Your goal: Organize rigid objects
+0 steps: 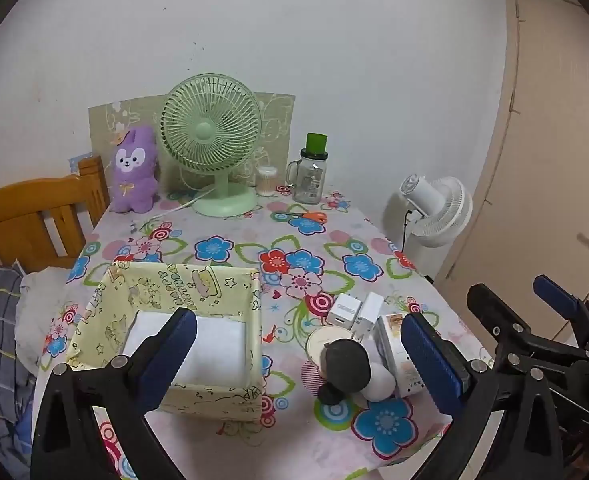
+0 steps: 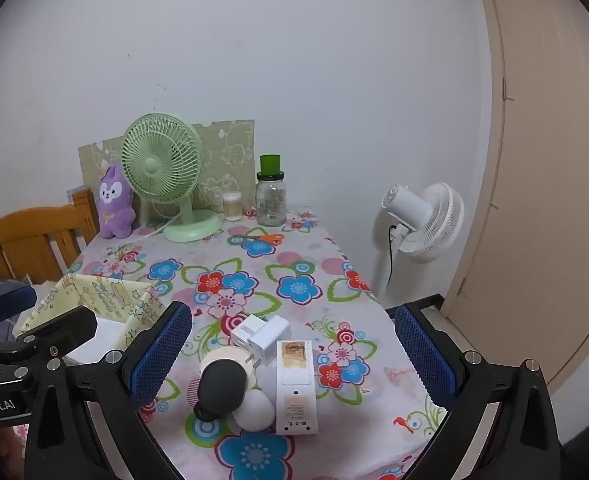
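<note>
Table (image 2: 294,256): floral cloth, fabric box (image 1: 182,292) beside clustered chargers (image 2: 260,334).
Left gripper (image 1: 298,344): jaws wide, empty.
Right gripper (image 2: 292,354): jaws wide, empty.

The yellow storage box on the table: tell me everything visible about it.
The yellow storage box looks like a soft, fabric-covered bin, pale yellow with cartoon prints and lettering. It is open-topped and roughly square, with slightly sagging walls and a white base inside. No objects show in it. It stands upright on the floral tablecloth, near the table's left edge, apart from the small items to its right.
</note>
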The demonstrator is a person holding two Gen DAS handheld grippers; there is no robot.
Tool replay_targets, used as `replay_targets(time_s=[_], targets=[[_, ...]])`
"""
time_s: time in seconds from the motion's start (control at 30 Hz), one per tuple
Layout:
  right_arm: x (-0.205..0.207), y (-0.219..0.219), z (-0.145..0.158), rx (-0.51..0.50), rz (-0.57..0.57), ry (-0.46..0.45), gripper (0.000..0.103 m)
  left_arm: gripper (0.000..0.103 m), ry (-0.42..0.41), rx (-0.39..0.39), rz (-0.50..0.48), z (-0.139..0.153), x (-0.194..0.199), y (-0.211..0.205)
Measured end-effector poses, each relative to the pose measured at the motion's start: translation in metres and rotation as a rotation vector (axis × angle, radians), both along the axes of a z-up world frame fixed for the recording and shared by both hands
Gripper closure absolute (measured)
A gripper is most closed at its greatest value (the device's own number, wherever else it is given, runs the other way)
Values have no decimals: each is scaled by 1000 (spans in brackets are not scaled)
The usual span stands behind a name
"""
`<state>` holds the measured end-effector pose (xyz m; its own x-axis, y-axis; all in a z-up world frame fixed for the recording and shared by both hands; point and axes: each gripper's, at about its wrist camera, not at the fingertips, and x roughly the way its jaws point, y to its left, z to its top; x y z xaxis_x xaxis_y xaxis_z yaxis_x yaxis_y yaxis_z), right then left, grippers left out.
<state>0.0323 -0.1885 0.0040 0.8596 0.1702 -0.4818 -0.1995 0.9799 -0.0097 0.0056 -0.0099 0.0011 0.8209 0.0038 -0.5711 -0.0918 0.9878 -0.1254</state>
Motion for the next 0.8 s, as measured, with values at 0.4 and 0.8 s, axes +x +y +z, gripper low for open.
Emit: replay_targets(time_s=[0.4,0.8], targets=[[-2,2,2,-3,-6,-6,0,0,-36,52,26,5,-4,-1],[-4,1,4,-6,-16,-7,1,0,-37,52,25,2,-3,-3]])
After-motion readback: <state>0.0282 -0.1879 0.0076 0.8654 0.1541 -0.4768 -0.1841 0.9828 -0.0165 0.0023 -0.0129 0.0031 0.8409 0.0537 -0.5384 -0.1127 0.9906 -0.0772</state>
